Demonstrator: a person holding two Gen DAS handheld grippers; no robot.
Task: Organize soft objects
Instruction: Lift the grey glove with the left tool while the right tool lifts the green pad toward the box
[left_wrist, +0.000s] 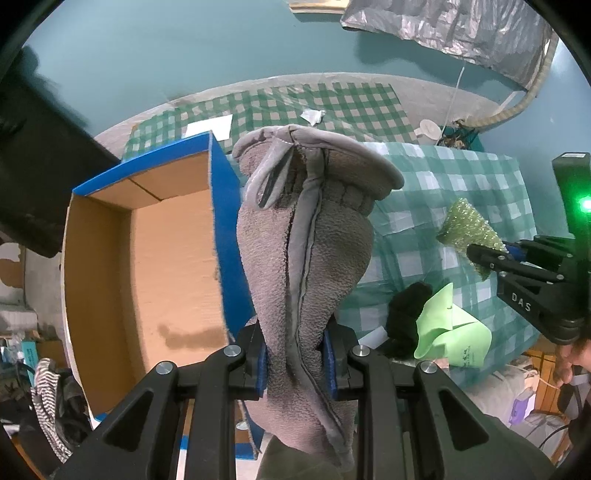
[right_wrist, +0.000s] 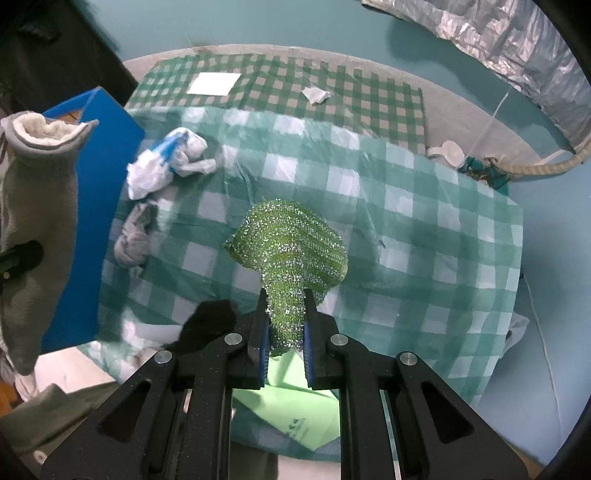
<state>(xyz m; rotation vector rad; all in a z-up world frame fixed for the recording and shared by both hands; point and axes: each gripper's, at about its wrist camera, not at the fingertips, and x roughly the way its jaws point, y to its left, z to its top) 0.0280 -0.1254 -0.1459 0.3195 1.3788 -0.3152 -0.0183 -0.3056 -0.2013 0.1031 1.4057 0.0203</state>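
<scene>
A: What does the left gripper (left_wrist: 295, 363) hold?
B: A grey glove (left_wrist: 306, 236), pinched tight between its pads and hanging beside the box (left_wrist: 147, 236), which shows only bare cardboard inside.
A: And the right gripper (right_wrist: 285, 341)?
B: Clamped on one sparkly green cloth (right_wrist: 291, 251) above the checked sheet (right_wrist: 424, 236). On the sheet lie one crumpled white bag (right_wrist: 166, 162), one grey rag (right_wrist: 135, 236) and one black glove (right_wrist: 210, 325).
</scene>
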